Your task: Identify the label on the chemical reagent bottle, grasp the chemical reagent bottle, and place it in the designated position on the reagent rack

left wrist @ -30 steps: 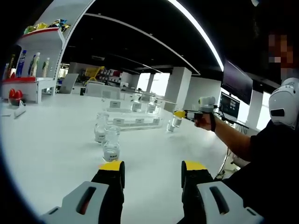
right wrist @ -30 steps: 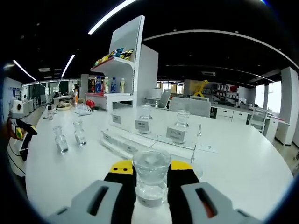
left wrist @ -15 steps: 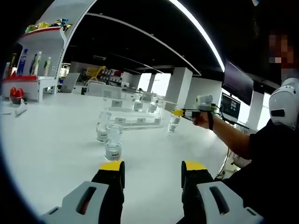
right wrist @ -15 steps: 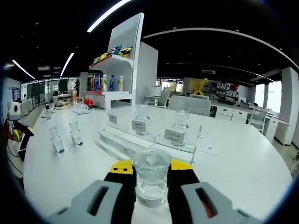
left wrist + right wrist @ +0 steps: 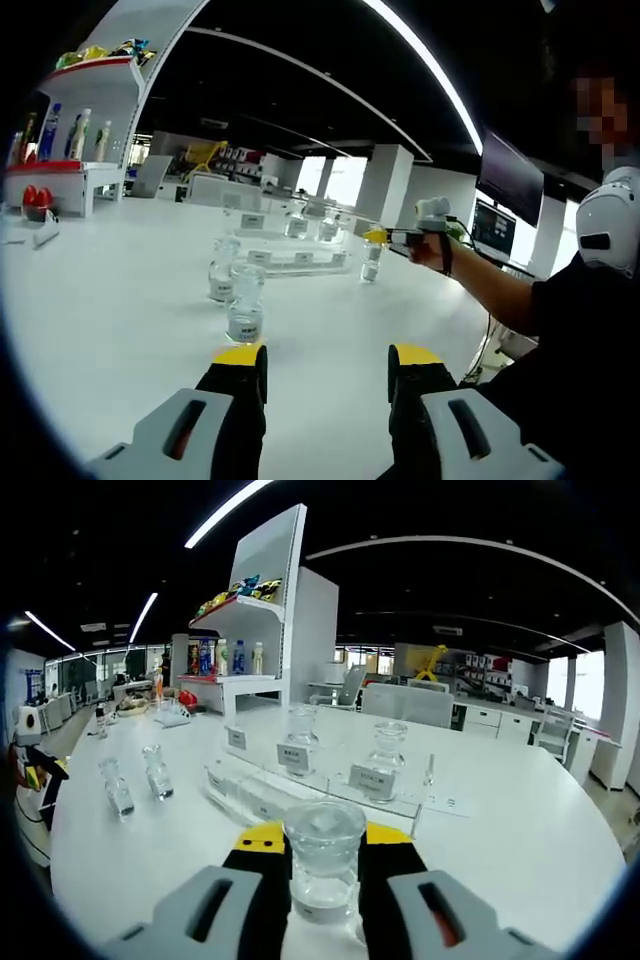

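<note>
Right gripper [image 5: 322, 872] fingers clamp the reagent bottle [image 5: 324, 865]; left gripper [image 5: 325, 365] wide, empty. Risk: clipping bottles already on rack [image 5: 300, 790].

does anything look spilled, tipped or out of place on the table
Nothing stands out. The two loose bottles stand upright on the white table, the rack sits level with its bottles upright, and the right gripper holds its bottle straight.

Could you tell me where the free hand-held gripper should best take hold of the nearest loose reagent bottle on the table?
Probably at the narrow neck under the stopper of the nearest bottle, coming level from the left hand-held gripper side. It stands upright and apart from its neighbour, and the open jaws already face it.
</note>
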Motion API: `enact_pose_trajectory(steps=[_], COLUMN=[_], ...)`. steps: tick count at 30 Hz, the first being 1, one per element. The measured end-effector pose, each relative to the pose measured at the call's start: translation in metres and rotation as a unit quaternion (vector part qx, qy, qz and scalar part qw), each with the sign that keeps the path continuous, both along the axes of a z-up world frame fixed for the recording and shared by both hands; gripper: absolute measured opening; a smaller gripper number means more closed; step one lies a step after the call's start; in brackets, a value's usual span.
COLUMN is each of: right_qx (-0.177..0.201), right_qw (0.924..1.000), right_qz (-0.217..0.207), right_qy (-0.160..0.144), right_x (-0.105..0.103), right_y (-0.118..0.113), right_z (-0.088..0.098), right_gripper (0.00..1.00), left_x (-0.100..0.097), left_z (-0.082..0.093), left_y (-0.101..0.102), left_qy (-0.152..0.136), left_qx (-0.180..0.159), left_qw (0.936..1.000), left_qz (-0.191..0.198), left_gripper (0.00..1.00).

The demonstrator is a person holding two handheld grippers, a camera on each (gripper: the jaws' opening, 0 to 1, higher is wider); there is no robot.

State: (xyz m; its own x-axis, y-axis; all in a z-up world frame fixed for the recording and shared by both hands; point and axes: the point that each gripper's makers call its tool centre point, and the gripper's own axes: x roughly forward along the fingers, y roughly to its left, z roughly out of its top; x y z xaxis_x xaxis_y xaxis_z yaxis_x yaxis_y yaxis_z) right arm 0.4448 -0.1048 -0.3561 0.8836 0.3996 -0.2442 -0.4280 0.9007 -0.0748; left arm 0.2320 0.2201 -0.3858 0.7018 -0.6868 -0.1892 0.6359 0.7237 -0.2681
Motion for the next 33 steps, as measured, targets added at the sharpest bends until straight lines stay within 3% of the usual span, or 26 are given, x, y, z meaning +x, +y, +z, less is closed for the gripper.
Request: enact_pose_trajectory(steps=[33], right_qx=[-0.002], right_qw=[0.9999], right_qz=[-0.003], right_qy=[0.01], right_x=[0.039], right_y=[0.0], right_z=[0.002], right_gripper=[0.24], left_x=[0.0], left_z=[-0.002], left_y=[0.003], left_qy=[0.004], left_qx=[0.002], left_qw=[1.0], left_qz=[0.006], left_gripper=[0.49])
